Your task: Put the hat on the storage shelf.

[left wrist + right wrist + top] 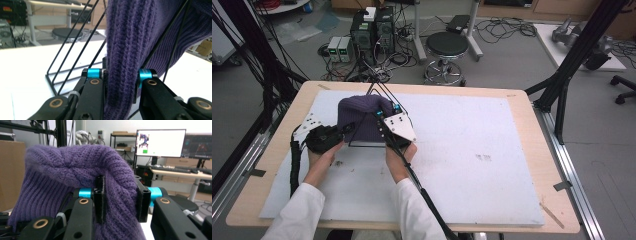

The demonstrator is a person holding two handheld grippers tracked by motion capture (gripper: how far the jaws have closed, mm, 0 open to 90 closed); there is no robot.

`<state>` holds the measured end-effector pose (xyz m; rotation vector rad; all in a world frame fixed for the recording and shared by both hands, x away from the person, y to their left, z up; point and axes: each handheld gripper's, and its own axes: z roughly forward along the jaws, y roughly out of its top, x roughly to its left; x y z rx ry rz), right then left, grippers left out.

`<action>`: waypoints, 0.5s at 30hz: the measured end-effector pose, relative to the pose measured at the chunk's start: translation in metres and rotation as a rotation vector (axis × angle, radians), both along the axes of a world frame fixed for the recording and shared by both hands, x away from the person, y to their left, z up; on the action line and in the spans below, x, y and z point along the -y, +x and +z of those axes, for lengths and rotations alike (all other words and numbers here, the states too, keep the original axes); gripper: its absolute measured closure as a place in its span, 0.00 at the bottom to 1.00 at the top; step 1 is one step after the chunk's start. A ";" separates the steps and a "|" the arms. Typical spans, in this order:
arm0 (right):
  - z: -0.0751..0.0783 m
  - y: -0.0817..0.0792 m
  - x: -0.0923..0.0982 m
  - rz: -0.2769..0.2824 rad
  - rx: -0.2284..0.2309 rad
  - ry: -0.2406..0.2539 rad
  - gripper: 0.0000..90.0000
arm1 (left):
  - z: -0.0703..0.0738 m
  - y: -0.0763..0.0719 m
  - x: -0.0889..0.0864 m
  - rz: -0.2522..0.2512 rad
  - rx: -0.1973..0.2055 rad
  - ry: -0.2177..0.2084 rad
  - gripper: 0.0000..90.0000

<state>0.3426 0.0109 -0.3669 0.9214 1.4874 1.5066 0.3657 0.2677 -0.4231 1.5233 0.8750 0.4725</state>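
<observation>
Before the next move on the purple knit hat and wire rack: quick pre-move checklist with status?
1. Left gripper pinching the purple ribbed knit hat: ok, a fold of fabric sits between its jaws.
2. Right gripper pinching the hat: ok, knit is bunched between its jaws.
3. Hat draped over the black wire rack: ok, wires run under and through the fabric.
4. Fabric free of snags on the wires: cannot tell, contact points are hidden.
5. Rack base flat on the white table mat: ok in the left gripper view.
6. Cable from the right gripper clear of the rack: ok, it trails back along the forearm.
</observation>
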 end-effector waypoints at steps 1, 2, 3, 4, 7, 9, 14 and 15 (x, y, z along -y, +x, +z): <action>-0.001 0.001 0.000 0.001 -0.008 0.005 0.74 | -0.001 0.000 0.000 0.001 -0.005 -0.003 0.90; -0.002 0.001 0.000 0.002 -0.013 0.007 0.73 | -0.001 0.000 0.000 -0.002 -0.007 -0.004 0.89; -0.002 0.002 0.000 0.002 -0.014 0.008 0.73 | -0.001 0.000 -0.001 -0.001 -0.011 -0.005 0.89; -0.002 0.002 0.000 0.004 -0.015 0.010 0.71 | -0.001 0.000 -0.001 0.001 -0.017 -0.011 0.89; -0.001 0.002 0.001 0.013 -0.025 0.010 0.59 | -0.002 0.001 -0.002 0.003 -0.031 -0.021 0.86; -0.001 0.003 0.003 0.006 -0.033 0.005 0.47 | -0.003 0.002 -0.002 0.005 -0.040 -0.056 0.75; 0.000 0.007 0.010 -0.001 -0.067 0.005 0.23 | 0.001 0.000 -0.002 0.022 -0.005 -0.072 0.49; 0.001 0.006 0.011 0.000 -0.061 0.006 0.20 | 0.002 -0.001 -0.001 0.032 0.006 -0.071 0.46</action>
